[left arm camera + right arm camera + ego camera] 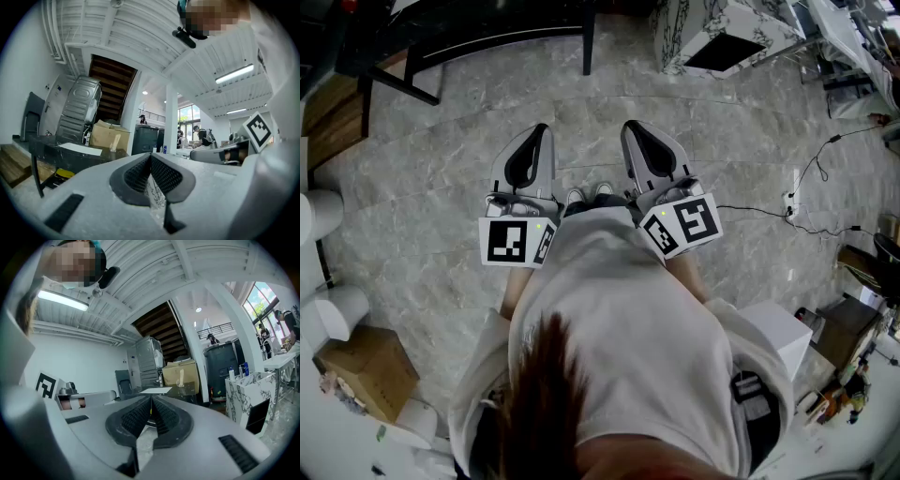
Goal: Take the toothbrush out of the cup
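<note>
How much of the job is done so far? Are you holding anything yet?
Nothing looks done yet. In hand: nothing; the left gripper and the right gripper are both held level above the floor, jaws together and empty. Everything is left: no toothbrush or cup can be clearly made out, so finding them, perhaps on the dark table ahead, comes first.

No words, brand names or numbers can be read anywhere; the only printed signs are black-and-white square code markers without letters, on the cube of the left tongs and the cube of the right tongs.
</note>
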The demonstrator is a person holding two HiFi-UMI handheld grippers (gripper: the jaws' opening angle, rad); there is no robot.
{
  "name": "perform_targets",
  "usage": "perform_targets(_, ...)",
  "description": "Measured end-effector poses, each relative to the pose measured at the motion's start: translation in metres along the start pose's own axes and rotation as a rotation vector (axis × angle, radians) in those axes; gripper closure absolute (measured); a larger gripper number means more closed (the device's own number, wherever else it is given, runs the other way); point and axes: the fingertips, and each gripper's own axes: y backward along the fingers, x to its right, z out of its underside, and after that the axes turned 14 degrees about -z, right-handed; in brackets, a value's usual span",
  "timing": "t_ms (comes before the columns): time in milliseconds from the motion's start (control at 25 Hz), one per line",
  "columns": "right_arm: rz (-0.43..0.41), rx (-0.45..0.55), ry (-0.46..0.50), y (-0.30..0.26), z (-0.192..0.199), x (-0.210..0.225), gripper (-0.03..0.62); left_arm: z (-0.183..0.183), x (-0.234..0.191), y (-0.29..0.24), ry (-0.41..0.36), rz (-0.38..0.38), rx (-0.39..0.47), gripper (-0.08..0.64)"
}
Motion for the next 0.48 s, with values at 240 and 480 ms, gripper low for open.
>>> perform_targets(240, 0.004, -0.012, 0.007, -0.005, 0.003, 0.001, 0.573, 0.002, 0.007, 0.003, -0.019, 0.076, 0.001, 0.545)
perform_targets(480, -0.019, -0.022, 0.028, -0.014, 0.003, -0.006, 0.573, 0.003, 0.005, 0.005, -0.011, 0.118, -0.008, 0.543)
